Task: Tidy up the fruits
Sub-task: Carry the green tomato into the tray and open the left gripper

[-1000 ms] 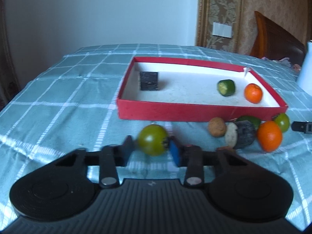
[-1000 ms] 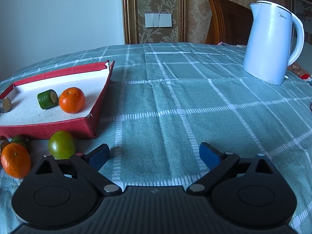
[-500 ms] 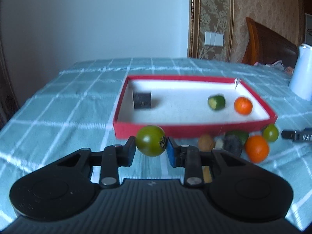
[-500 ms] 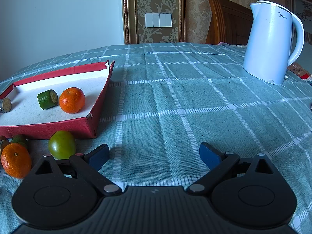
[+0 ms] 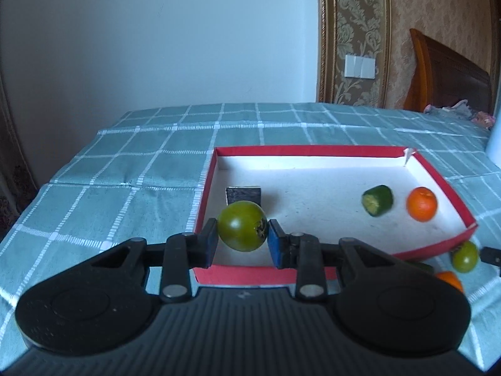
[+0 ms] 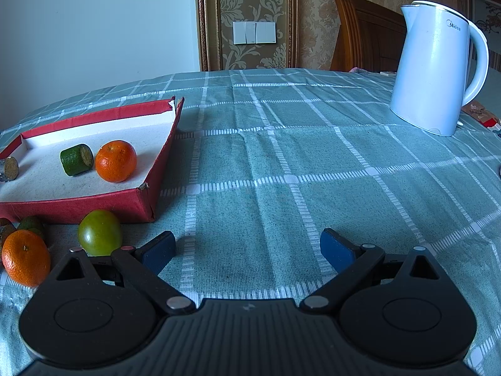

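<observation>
Green tomato (image 5: 242,225) sits clamped between the two blue pads of the left gripper (image 5: 241,240), held in the air above the near left corner of the red tray (image 5: 350,149). Inside the tray, on its white floor, lie a dark block (image 5: 243,194) just behind the held tomato, a cut green piece (image 5: 377,200) and a small orange (image 5: 421,204) close to each other near the right wall.

Outside the tray, on the checked cloth of the counter (image 6: 313,163), a second green tomato (image 6: 99,232) rests just beside the tray's near corner, with another orange (image 6: 25,257) near it and more pieces at the left edge of the right wrist view, too cut off to name. The right gripper (image 6: 247,249) hovers low over the cloth with its fingers spread wide, holding nothing. A white kettle (image 6: 433,69) stands well apart at the far right.
</observation>
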Available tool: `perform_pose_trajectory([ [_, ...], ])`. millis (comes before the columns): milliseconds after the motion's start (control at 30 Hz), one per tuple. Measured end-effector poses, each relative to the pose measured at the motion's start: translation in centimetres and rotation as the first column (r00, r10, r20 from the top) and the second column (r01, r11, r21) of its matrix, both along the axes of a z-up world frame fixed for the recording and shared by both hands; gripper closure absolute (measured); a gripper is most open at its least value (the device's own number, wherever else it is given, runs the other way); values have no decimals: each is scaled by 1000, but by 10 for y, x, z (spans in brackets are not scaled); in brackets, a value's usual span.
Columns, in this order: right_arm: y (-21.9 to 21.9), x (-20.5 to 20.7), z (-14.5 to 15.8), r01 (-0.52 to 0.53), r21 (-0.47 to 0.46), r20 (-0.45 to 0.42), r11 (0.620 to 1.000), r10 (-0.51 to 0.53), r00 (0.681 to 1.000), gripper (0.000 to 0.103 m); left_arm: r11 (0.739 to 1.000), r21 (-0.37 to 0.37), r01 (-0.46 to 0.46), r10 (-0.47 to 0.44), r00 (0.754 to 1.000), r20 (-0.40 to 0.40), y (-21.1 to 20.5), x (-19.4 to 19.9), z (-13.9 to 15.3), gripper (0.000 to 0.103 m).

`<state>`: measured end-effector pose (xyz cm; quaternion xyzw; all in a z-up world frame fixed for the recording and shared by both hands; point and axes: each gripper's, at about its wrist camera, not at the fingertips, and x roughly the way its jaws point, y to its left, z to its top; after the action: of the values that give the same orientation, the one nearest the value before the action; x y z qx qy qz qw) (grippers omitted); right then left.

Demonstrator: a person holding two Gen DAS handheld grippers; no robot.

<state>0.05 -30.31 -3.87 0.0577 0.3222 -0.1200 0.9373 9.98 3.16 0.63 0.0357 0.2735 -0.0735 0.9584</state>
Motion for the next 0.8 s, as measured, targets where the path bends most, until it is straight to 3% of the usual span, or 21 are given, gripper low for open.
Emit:
perform_pose_trajectory([
  [267, 0, 0, 0, 0, 0, 0, 1000, 0, 1000, 3, 999, -5, -37, 37, 997, -69, 3, 31, -17, 73],
  [800, 0, 0, 0, -1, 0, 0, 1000, 1, 1000, 3, 1000, 15, -14, 14, 998, -66, -3, 39, -26, 73],
])
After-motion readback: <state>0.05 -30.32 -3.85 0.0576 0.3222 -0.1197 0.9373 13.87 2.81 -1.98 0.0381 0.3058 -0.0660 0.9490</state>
